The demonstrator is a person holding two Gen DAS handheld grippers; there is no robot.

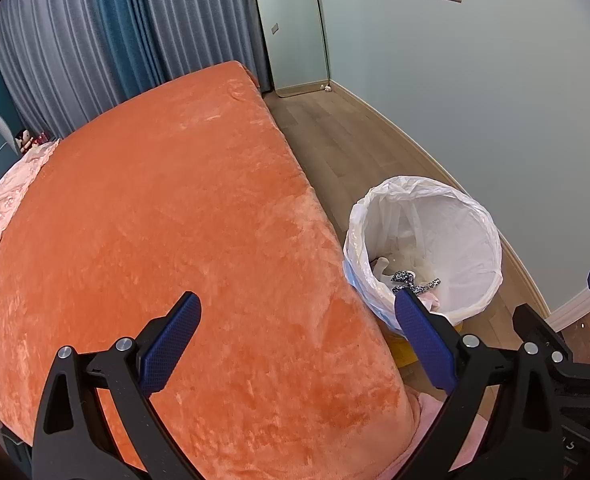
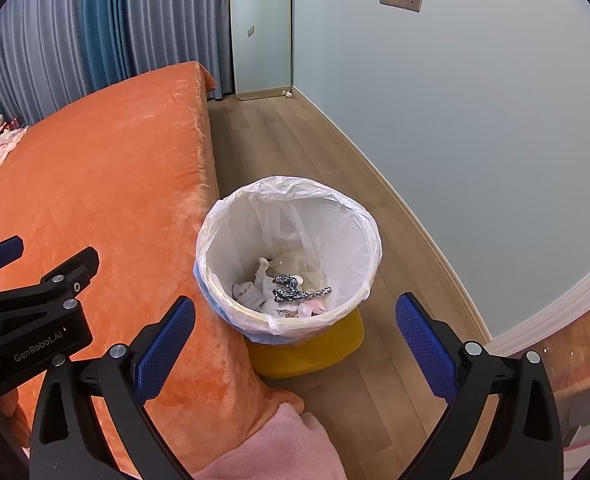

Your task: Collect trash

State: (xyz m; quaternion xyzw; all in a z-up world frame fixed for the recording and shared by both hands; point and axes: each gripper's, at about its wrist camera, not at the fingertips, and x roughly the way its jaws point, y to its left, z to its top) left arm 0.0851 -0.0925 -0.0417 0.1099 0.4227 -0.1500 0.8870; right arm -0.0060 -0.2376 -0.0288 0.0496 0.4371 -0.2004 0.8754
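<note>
Trash in the yellow bin's white plastic liner: soft, light fabric scraps; pinch a fold. Left gripper and right gripper jaws apart, empty.

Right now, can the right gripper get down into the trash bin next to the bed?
Probably yes. The right gripper is open and empty, held above the near rim of the trash bin. The bin mouth is uncovered, and nothing lies between them. The bed sits off to the side.
</note>
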